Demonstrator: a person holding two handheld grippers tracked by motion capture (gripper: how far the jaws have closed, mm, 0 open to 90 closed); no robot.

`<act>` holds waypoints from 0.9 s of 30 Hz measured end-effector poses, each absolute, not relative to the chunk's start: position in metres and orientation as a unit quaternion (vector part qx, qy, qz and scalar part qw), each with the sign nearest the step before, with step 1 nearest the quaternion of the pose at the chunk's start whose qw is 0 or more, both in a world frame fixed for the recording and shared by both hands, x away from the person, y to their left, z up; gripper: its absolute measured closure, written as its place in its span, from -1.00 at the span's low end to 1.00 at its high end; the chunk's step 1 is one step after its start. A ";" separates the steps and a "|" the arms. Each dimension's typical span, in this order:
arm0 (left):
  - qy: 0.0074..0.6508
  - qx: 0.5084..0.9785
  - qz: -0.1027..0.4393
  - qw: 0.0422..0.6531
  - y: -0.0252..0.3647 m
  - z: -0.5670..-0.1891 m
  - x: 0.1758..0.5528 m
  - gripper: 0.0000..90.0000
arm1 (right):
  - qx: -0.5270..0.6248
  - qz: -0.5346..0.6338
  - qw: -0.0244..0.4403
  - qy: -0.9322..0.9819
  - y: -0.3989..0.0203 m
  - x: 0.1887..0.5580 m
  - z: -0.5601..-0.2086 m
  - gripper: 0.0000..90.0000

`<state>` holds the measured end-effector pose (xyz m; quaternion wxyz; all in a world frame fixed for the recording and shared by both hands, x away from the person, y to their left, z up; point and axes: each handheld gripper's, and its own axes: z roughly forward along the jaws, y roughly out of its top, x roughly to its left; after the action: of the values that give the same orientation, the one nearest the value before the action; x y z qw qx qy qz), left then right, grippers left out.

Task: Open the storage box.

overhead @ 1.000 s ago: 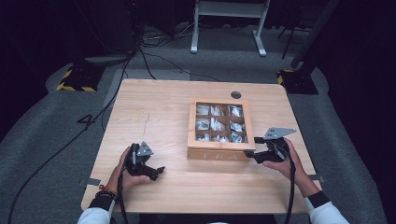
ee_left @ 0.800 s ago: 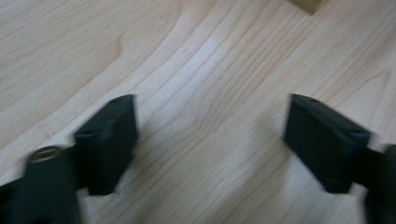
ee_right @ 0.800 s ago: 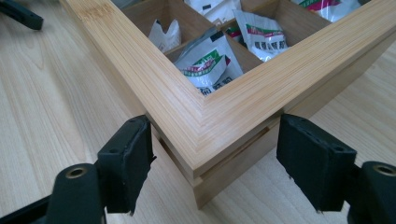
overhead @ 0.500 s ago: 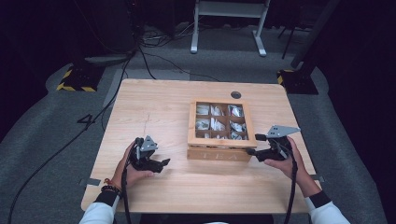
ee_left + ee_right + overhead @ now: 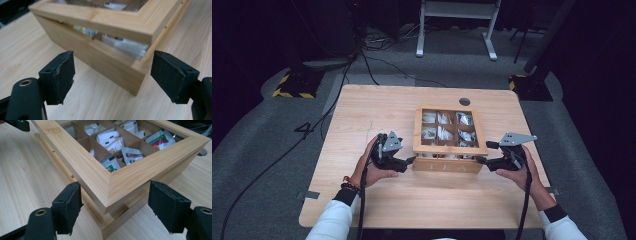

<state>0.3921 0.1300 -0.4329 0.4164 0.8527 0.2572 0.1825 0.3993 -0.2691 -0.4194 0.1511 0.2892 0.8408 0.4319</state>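
A wooden tea box (image 5: 450, 163) stands at the table's middle right. Its framed glass lid (image 5: 82, 167) sits slightly ajar above the base, and tea bags (image 5: 110, 140) fill the compartments. My left gripper (image 5: 407, 162) is at the box's front left corner (image 5: 136, 72). Its jaws have just been closing, but they are open and stand to either side of that corner without touching it. My right gripper (image 5: 484, 152) is at the front right corner, open, its pads (image 5: 68, 207) astride the lid's corner with a gap on the right side.
The light wood table (image 5: 377, 110) has a round cable hole (image 5: 464, 101) behind the box. Cables trail from both grippers toward the table's front edge. Beyond the table are grey floor, black cables and a white stand (image 5: 452, 30).
The left hand has moved right and up, from the table's front left to the box's front left corner, and its jaws have narrowed. The right hand has stayed put.
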 end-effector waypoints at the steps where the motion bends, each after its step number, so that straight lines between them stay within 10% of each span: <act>1: 0.257 0.851 0.183 0.420 0.128 -0.431 0.393 -0.56 | 0.289 0.434 0.152 0.840 -0.269 0.399 -0.419 -0.39; 27: 0.206 0.842 0.240 0.438 0.098 -0.405 0.406 -0.49 | 0.292 0.466 0.160 0.820 -0.275 0.400 -0.399 -0.32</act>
<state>0.4056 0.0982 -0.4053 0.4378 0.8418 0.2058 0.2397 0.4000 -0.2750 -0.3994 0.1603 0.2915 0.8197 0.4663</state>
